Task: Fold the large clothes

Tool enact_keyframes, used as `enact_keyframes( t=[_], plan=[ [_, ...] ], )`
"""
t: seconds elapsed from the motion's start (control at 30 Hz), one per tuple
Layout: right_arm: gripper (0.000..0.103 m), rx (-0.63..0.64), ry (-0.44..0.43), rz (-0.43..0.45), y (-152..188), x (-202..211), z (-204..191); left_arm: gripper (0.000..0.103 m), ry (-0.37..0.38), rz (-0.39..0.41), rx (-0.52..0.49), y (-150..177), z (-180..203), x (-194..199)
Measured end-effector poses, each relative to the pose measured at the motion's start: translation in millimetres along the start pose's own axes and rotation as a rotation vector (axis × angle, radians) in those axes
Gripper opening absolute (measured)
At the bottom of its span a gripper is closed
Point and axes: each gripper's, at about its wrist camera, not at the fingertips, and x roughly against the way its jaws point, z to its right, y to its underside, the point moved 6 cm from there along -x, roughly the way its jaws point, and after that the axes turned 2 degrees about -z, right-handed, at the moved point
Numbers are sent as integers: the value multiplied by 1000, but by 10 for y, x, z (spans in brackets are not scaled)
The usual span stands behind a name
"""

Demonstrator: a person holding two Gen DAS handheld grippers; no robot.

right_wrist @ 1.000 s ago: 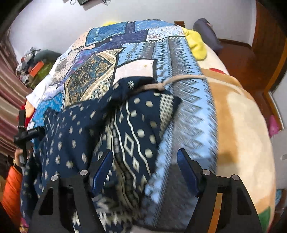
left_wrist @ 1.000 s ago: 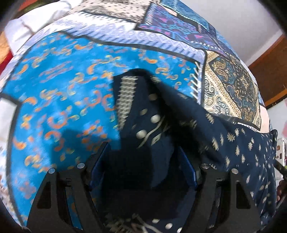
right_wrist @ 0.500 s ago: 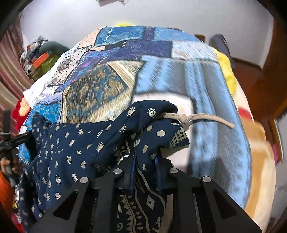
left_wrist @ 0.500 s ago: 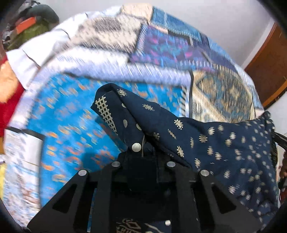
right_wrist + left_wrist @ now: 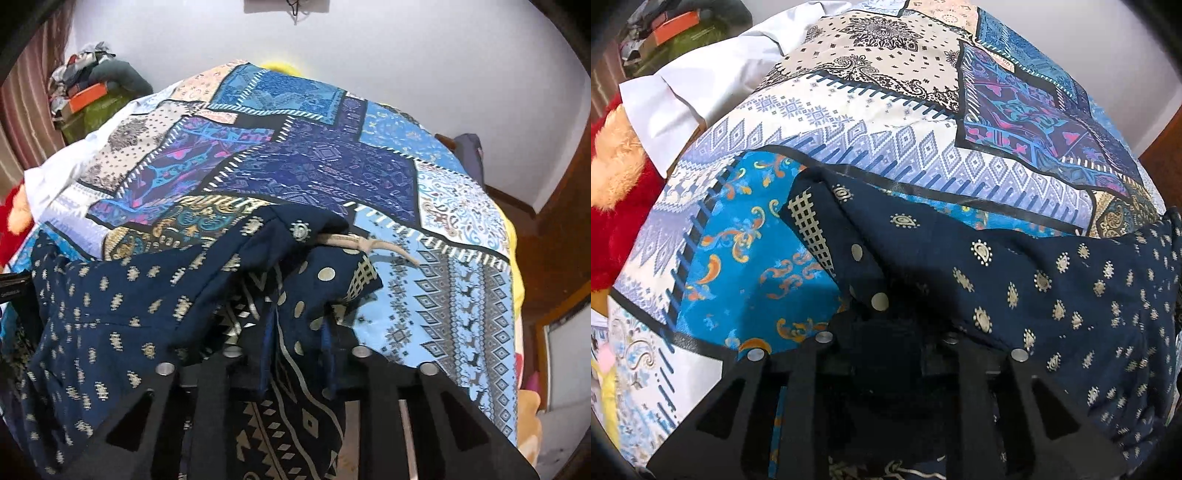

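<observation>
A navy garment (image 5: 1034, 280) with gold print lies bunched across the patchwork bedspread (image 5: 886, 155). My left gripper (image 5: 886, 332) has one corner of it between its pads; the jaws stand narrow and are opening slightly, still pressing the cloth. In the right wrist view the same garment (image 5: 110, 314) stretches to the left. My right gripper (image 5: 297, 332) pinches a patterned corner between its blue pads, jaws narrow and easing open. A beige drawstring (image 5: 365, 245) sticks out of the fold just beyond it, over the bedspread (image 5: 314, 162).
A white sheet (image 5: 683, 85) and a red plush blanket (image 5: 620, 221) lie at the bed's left side. A pile of clothes with an orange box (image 5: 88, 96) stands by the striped curtain. A wooden door frame (image 5: 561, 221) and a yellow cloth (image 5: 515, 258) border the right.
Both grippers went from wide open around the garment's corners to closed on them. They then carried the cloth farther up the bed, the right one much farther than the left.
</observation>
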Motion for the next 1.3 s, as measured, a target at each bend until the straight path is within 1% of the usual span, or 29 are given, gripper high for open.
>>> enact_keyframes(
  t=[0.03,0.07,0.1,0.13,0.2,0.23,0.27,0.33,0.4,0.47,0.5,0.53,0.57,0.63,0.67,0.7,0.73,0.77,0.83,0.87,0.93,1.07,1.17,1.3],
  plan=[
    [42,6,18,7,8,2,17,26,-14,10,-14,10,18,-1],
    [51,12,49,14,22,5,51,26,-29,17,-27,21,34,2],
    [67,12,89,23,33,13,98,26,-44,23,-44,35,55,10],
    [72,3,114,27,54,24,157,27,-54,24,-56,54,59,19],
    [72,-22,91,13,99,46,238,29,-61,16,-69,60,79,17],
    [72,-34,88,4,120,79,278,31,-69,13,-74,77,88,37],
    [72,-37,96,3,141,126,300,33,-80,12,-77,94,87,62],
    [72,-21,127,2,190,240,317,41,-106,17,-81,129,83,144],
    [73,4,149,4,256,404,304,42,-105,26,-90,171,106,244],
    [73,4,130,13,322,595,277,43,-106,39,-108,229,151,407],
    [73,-6,107,14,362,719,267,47,-110,48,-118,253,172,489],
    [73,-18,87,13,397,814,259,52,-112,64,-132,294,194,610],
    [74,-32,66,11,427,906,250,55,-112,80,-144,326,217,713],
    [79,-67,19,5,508,1142,219,64,-101,120,-165,417,257,971],
    [81,-79,-2,7,549,1250,196,66,-96,136,-168,456,267,1074],
    [84,-97,-31,12,600,1396,176,71,-84,159,-171,525,280,1238],
    [88,-109,-44,16,638,1483,153,77,-77,173,-172,560,294,1339],
    [90,-124,-58,23,691,1606,136,81,-74,185,-172,612,303,1444],
    [93,-138,-87,44,799,1858,71,91,-76,209,-174,740,301,1668],
    [93,-139,-97,50,858,1966,45,93,-75,221,-175,794,300,1758],
    [94,-134,-114,57,971,2139,-11,99,-66,237,-173,922,283,1917],
    [94,-116,-129,47,1287,2430,-120,100,-61,231,-174,1228,207,2103],
    [94,-117,-153,30,1558,2542,-192,101,-48,209,-169,1487,126,2152],
    [94,-129,-194,-24,1960,2586,-302,101,-28,125,-134,1882,-40,1984]
  ],
)
